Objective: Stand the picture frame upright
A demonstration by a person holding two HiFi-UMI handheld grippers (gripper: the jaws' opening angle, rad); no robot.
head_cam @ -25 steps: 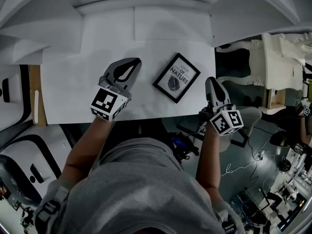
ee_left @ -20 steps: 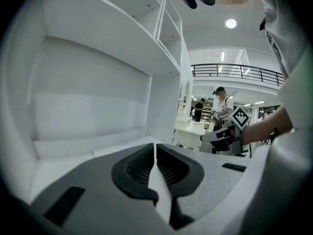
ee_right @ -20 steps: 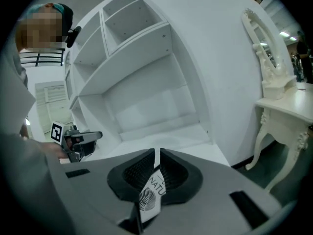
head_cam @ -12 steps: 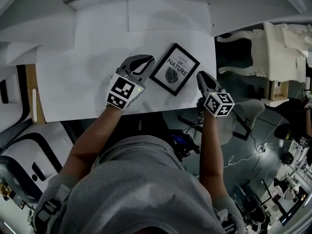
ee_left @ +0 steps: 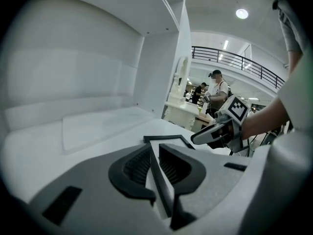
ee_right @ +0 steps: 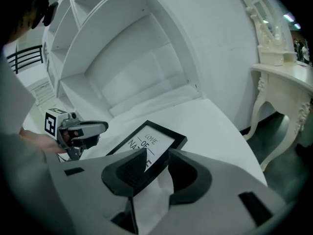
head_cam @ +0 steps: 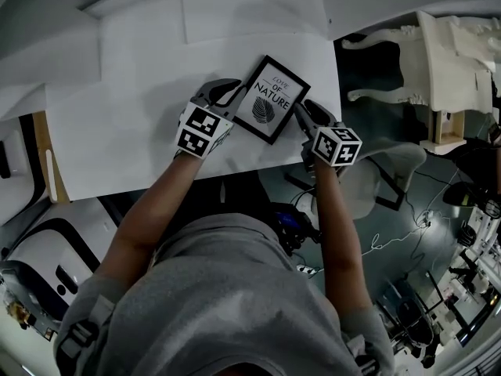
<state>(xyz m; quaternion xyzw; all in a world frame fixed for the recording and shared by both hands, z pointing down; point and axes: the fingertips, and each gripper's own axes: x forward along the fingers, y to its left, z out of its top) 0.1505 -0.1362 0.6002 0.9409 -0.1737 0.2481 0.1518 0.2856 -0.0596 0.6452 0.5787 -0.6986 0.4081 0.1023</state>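
The black picture frame lies flat, and the down-tilted left gripper and right gripper, jaws just opened narrowly and widely, straddle 2 corners without gripping.

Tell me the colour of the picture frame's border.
Black, all round the picture frame; the head view shows it best.

Left gripper: low in the foreground; its jaws have just been opening, and a narrow gap shows between the dark pads.
Frame: flat on the table; its near edge runs into that gap, with a white sliver beside it, not clamped.
Table: white, set under a white shelf back.
Right gripper: beyond the frame; its jaws have just been opening, tip at the frame's right edge, and what lies between them is unclear here.
Background: people, a railing, a lamp.
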